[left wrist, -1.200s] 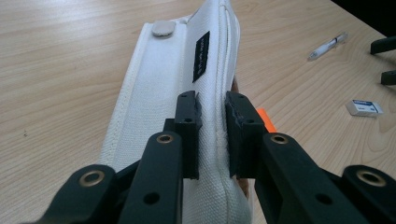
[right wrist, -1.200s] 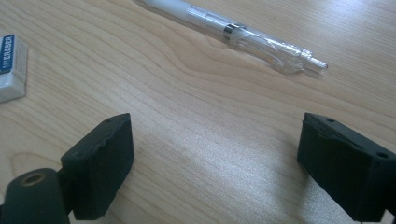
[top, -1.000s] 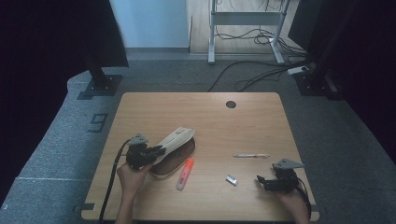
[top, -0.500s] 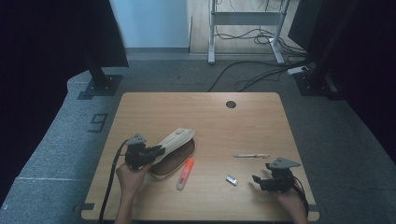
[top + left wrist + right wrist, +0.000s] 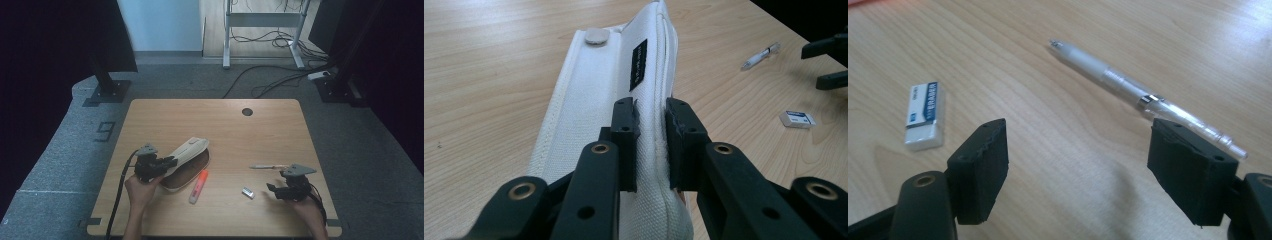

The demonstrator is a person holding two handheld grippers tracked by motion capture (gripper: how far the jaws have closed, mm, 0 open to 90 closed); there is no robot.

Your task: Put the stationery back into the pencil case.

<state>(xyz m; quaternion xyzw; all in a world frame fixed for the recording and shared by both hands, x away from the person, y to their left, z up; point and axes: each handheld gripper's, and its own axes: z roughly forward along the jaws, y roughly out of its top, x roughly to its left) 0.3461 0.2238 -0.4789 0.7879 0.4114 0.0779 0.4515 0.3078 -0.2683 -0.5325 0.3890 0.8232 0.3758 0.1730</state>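
Canvas pencil case (image 5: 187, 152), left of centre in the high view, is pinched at its raised flap by the left gripper (image 5: 167, 162). Lower right, the right gripper (image 5: 272, 189) has shifted slightly; its spread, empty jaws have just been narrowing near pen (image 5: 267, 166) and eraser (image 5: 247, 192), likely the next pick

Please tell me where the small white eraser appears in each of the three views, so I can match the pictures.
High view: the eraser lies low and right of centre, between the orange marker and the right hand-held gripper.
Left gripper view: at the right edge, right of the white pencil case.
Right gripper view: at the left.
Shared landmark: the clear pen.
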